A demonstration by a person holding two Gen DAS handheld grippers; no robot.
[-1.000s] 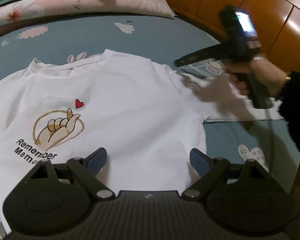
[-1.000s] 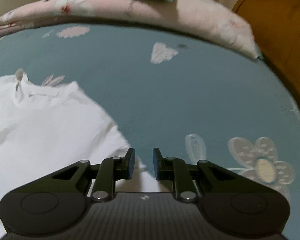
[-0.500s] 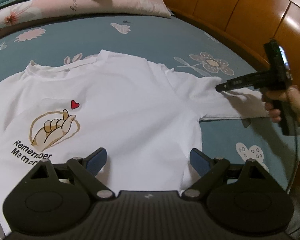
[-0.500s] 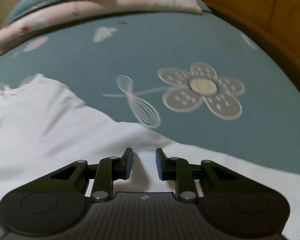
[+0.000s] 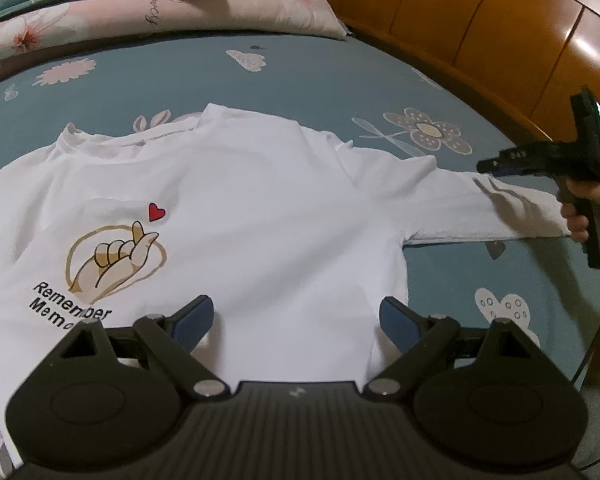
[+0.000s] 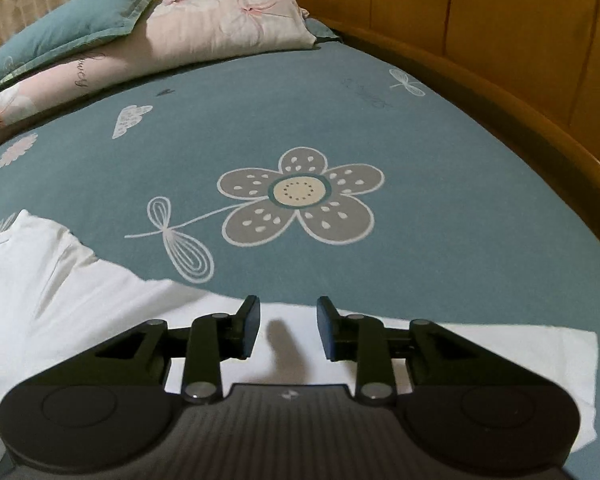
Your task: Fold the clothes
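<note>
A white long-sleeved shirt (image 5: 268,216) lies front up on the bed, with a finger-heart print (image 5: 116,256) and black lettering on its chest. Its right sleeve (image 5: 472,208) stretches flat toward the bed's right side. My left gripper (image 5: 296,316) hovers open over the shirt's lower body, nothing between its fingers. My right gripper (image 6: 288,328) is open just above the sleeve (image 6: 480,344), near the cuff, holding nothing. In the left wrist view the right gripper (image 5: 488,168) shows at the sleeve's end, held by a hand (image 5: 580,208).
The bed has a teal sheet (image 6: 340,128) with flower and heart prints. Pink and teal pillows (image 6: 188,28) lie at the far end. A wooden bed frame (image 5: 480,32) runs along the right side, close behind the right gripper.
The right gripper slid outward along the sleeve from near the shoulder to near the cuff, then opened its fingers wider. The sleeve now lies straight. The left gripper held still.
</note>
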